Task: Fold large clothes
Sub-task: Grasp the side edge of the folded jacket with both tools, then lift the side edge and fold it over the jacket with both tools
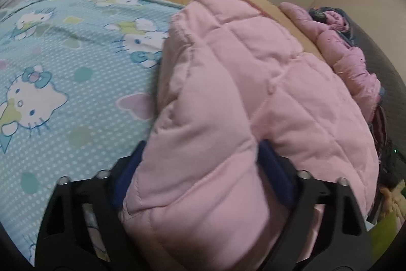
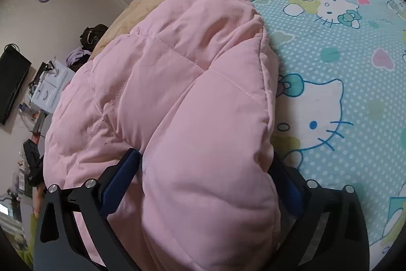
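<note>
Both grippers pinch thick folds of the pink quilted jacket (image 1: 228, 83). The left gripper (image 1: 203, 156) and right gripper (image 2: 205, 164) press their blue pads into it over the cartoon-cat blanket (image 2: 342, 83).

The puffy pink jacket (image 1: 228, 93) fills the gap of each claw, hides most of both blue fingers (image 2: 119, 182) and the sheet (image 1: 63, 67) under it, and runs off both pictures' bottom edges.

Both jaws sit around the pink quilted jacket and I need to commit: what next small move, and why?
Probably finish closing both grips. The left gripper and right gripper each straddle a puffy fold of the pink quilted jacket, its bulk bulging between the pads, on the blue cartoon-cat blanket.
</note>
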`<state>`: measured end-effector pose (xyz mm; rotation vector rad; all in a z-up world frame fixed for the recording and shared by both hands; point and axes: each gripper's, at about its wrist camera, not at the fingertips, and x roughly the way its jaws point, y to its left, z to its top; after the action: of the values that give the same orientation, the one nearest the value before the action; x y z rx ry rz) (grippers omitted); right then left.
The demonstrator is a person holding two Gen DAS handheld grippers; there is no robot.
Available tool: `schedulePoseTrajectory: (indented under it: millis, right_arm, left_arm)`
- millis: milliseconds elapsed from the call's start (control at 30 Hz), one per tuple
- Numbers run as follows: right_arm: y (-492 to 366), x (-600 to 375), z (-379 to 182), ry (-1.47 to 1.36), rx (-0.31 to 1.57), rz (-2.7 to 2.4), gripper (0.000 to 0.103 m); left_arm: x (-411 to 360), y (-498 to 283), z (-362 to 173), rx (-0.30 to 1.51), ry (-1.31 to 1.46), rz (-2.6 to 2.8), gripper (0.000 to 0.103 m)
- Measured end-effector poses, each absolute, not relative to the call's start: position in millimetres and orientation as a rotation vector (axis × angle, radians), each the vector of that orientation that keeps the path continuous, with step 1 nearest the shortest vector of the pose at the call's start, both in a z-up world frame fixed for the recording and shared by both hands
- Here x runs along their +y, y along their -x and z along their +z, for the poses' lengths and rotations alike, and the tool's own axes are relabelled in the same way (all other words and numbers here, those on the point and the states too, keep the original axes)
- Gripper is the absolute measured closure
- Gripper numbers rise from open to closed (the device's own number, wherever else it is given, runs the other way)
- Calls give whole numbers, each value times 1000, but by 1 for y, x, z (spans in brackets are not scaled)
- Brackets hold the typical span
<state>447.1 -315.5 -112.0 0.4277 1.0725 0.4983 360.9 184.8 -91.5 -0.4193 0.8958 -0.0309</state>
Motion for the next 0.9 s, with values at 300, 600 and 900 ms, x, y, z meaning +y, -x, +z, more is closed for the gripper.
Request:
schedulePoseTrajectory:
  millis: [300, 600, 900]
  right_arm:
    - [-435, -309, -96, -457, 974, 480, 50]
    - [-416, -306, -71, -437, 906, 449, 64]
    - [-393, -306, -46, -412, 872, 467, 66]
  left_arm:
    - [165, -361, -76, 869, 323, -19, 58]
    - [153, -347, -44, 799, 277, -16, 67]
    - [148, -324, -29, 793, 263, -15, 67]
